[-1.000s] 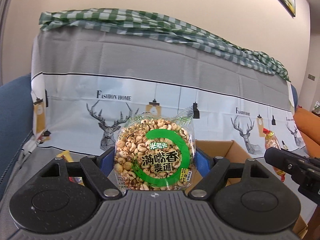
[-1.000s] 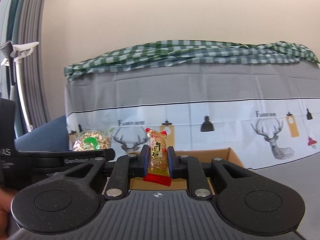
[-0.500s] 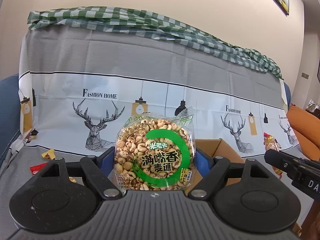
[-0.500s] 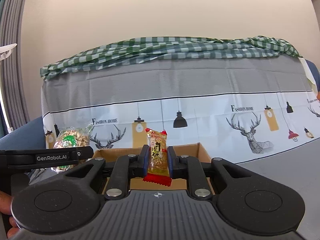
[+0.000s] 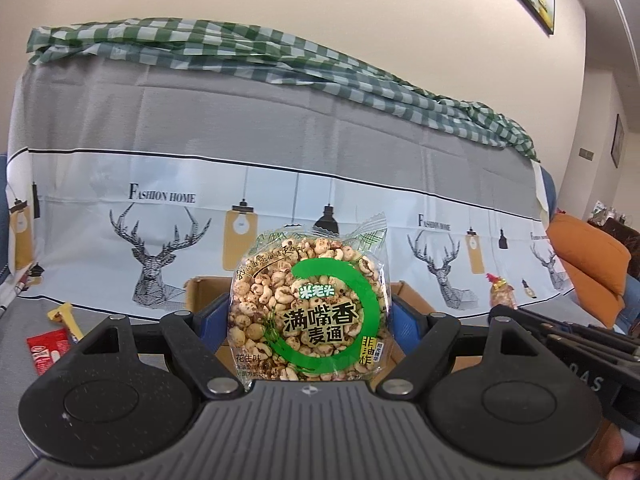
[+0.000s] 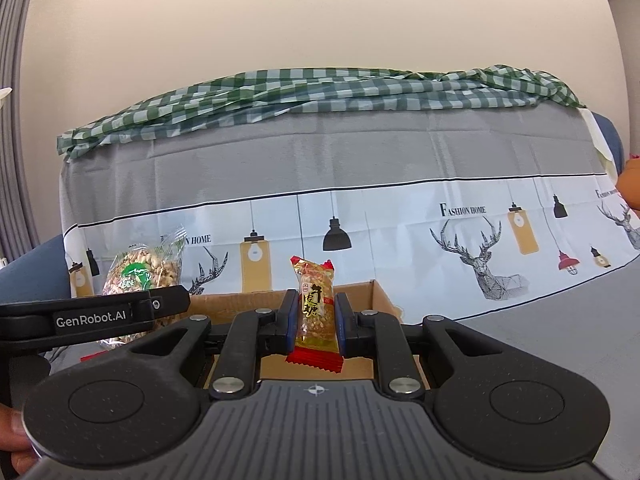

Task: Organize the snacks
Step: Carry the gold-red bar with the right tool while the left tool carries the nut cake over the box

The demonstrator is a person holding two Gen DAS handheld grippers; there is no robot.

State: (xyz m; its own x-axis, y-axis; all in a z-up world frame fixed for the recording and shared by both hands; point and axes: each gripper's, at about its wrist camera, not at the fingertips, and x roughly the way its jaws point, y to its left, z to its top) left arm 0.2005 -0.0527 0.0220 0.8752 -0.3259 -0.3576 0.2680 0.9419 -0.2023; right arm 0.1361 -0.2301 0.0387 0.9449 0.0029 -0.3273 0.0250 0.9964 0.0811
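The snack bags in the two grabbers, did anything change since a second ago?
Both grabbers swung sideways: the cardboard box now sits behind the left gripper rather than off to its right, and floor wrappers have come into view. Nothing was grabbed or dropped. The left gripper still pinches the puffed-grain bag, the right gripper still pinches the peanut candy.
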